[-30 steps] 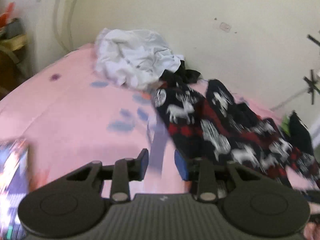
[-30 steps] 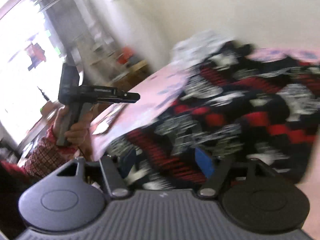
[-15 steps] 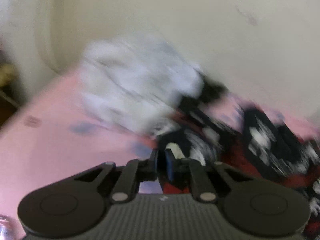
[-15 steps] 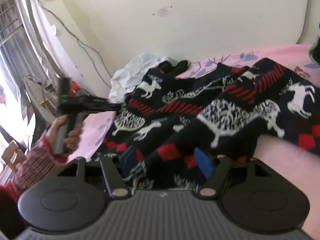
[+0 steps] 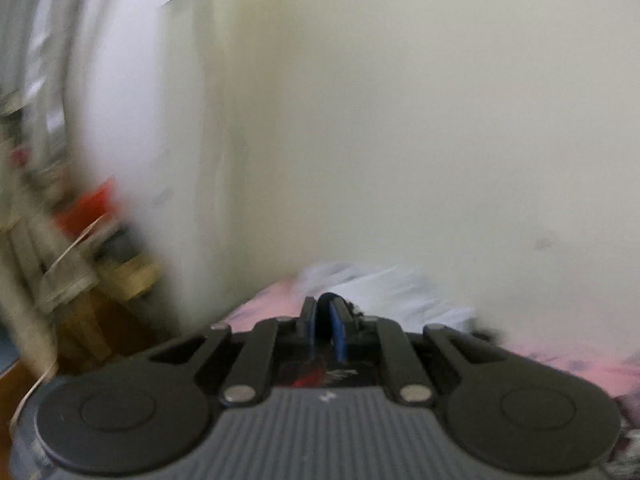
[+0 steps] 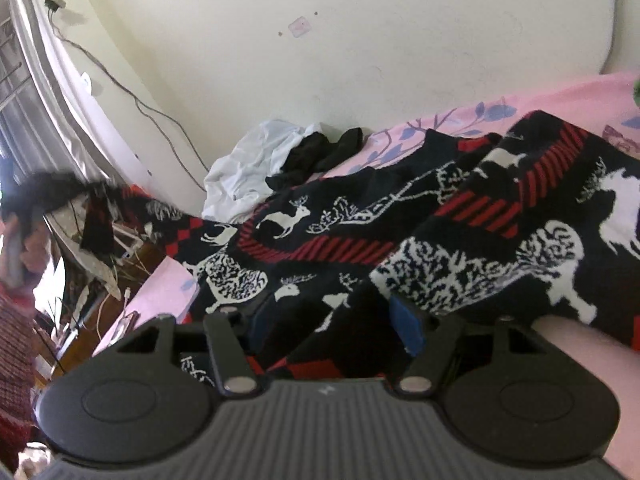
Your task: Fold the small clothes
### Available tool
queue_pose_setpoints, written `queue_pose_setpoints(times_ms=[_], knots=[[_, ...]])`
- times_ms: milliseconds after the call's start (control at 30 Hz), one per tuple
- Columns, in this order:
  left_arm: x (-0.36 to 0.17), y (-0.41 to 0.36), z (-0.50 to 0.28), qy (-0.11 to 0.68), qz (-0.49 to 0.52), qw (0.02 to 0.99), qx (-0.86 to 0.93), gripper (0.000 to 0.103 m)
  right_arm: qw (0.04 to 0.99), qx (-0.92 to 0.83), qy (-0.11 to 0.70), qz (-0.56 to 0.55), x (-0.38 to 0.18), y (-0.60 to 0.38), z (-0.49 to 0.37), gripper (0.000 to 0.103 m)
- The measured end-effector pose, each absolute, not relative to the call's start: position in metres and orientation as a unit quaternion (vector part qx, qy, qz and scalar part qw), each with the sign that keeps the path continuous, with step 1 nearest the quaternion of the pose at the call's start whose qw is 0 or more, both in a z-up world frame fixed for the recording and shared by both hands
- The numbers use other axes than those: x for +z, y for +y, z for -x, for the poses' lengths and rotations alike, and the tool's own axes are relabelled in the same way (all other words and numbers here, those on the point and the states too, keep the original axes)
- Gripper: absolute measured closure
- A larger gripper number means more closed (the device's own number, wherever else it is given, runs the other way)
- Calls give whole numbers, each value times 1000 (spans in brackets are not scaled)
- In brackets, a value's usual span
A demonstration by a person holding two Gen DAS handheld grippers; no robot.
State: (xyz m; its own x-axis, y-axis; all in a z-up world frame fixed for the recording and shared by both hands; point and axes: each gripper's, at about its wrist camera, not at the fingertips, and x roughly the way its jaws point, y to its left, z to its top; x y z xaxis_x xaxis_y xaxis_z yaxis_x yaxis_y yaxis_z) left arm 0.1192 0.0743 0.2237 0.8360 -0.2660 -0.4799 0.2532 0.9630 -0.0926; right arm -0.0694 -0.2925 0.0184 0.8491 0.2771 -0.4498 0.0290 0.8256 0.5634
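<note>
The left gripper is clenched on a dark fold of what appears, through the blur, to be the reindeer-patterned sweater. That sweater sprawls across the pink bedsheet. The right gripper stands released, with cloth bunched between its blue pads.

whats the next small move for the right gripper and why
Probably close the right gripper: its blue pads stand apart with the reindeer sweater bunched between them, while the left gripper is shut on a raised corner. Pinching there would let both lift it.
</note>
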Motion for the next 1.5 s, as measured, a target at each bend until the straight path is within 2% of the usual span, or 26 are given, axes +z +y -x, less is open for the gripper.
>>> queue_pose_setpoints(times_ms=[200,267,300,333,367,467,567,600,633,700,867,1000,1033,1100,1133,1167,1233,1400,1500], knots=[[300,-54,-52,196,-37,915,-351,94,912,59,251,-318,14,-309,79,39],[302,-100,-34,198,-60,889,-408,85,913,58,245,-321,15,-312,83,38],[298,-122,-29,207,-74,875,-430,77,914,57,241,-322,16,-314,85,37],[290,-142,-25,220,-89,861,-450,54,914,57,238,-323,17,-316,87,36],[280,-157,-25,230,-99,849,-465,47,914,58,235,-325,18,-317,88,35],[248,-174,-34,257,-110,842,-462,47,918,57,224,-323,22,-321,93,34],[216,-153,-65,279,-92,866,-405,45,920,54,216,-322,25,-324,95,34],[202,-142,-75,282,-93,877,-378,41,921,55,213,-322,26,-324,96,34],[185,-130,-86,288,-95,886,-351,31,922,53,210,-319,28,-324,96,34],[146,-110,-106,315,-92,898,-292,19,931,40,203,-301,32,-323,99,34],[55,-81,-138,417,-23,870,-261,19,941,-13,182,-286,36,-337,106,30],[23,-83,-135,447,29,837,-313,22,932,-73,213,-285,27,-354,97,24],[21,-88,-129,447,28,836,-317,29,926,-78,228,-292,22,-356,90,27],[15,-97,-126,426,5,848,-315,53,928,-82,237,-274,20,-349,85,33],[15,-100,-123,417,-8,852,-317,78,933,-84,245,-251,23,-343,82,61],[16,-100,-122,410,-6,855,-318,79,934,-88,254,-235,25,-338,78,92],[21,-94,-121,392,10,864,-316,82,939,-98,241,-223,34,-333,79,96],[43,-65,-117,303,53,901,-306,84,961,-124,141,-201,74,-331,105,97],[33,-70,-127,326,26,902,-281,82,959,-145,154,-191,73,-334,100,96]])
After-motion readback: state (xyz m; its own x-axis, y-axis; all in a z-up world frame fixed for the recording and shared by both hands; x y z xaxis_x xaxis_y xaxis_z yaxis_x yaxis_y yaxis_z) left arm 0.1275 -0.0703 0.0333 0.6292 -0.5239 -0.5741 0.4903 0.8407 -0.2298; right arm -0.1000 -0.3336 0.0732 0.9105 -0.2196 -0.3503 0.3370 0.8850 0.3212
